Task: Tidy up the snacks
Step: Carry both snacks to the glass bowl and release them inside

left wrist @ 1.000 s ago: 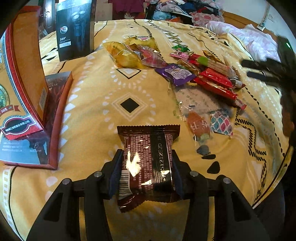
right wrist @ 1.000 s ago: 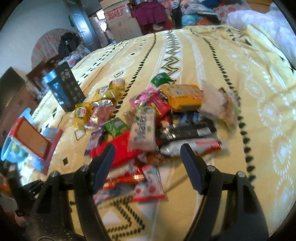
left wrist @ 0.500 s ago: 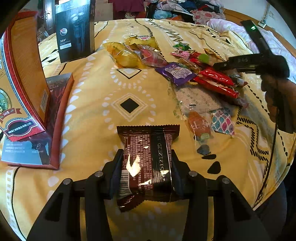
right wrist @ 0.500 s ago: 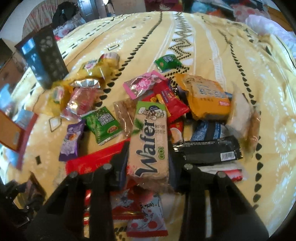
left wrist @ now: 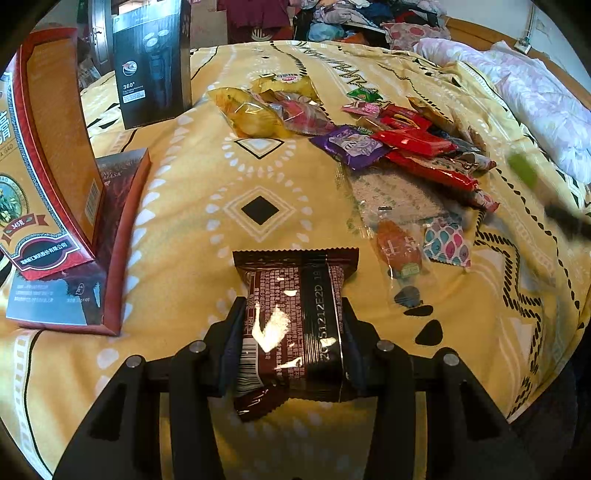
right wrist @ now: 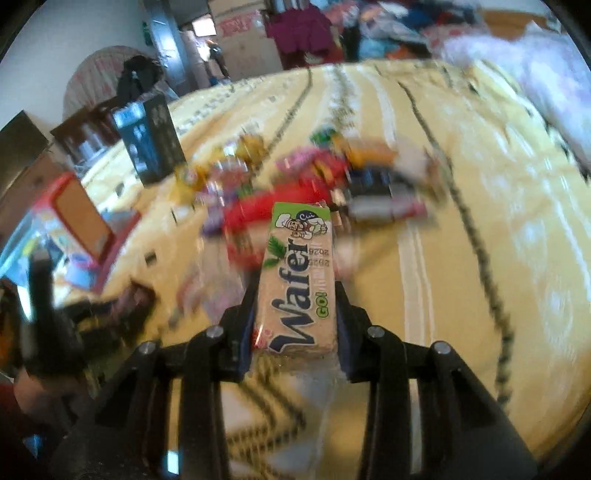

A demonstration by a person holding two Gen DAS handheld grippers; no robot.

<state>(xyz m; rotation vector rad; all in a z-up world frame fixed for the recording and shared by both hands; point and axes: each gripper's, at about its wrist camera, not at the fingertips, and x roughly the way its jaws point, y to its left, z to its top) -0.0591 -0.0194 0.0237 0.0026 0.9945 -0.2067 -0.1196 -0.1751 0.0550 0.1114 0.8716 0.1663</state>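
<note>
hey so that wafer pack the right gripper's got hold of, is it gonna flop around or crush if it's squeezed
The wafer pack probably stays stiff: it juts straight out past the right gripper without drooping. Its blocky shape suggests brittle wafers inside, so a hard squeeze could crack them. The wrapper looks glossy, so it may slip if the grip loosens.

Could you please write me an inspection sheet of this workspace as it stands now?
Surface: yellow patterned bedspread.
Job's things: brown foil snack packet; beige-and-green Wafer packet; pile of mixed wrapped snacks.
Clutter: black shaver box, upright; red-edged carton on a flat red box.
Grippers: left gripper clamps the brown packet; right gripper clamps the Wafer.
Cables: nothing seen.
Surroundings: heaped clothes; pink quilt.
</note>
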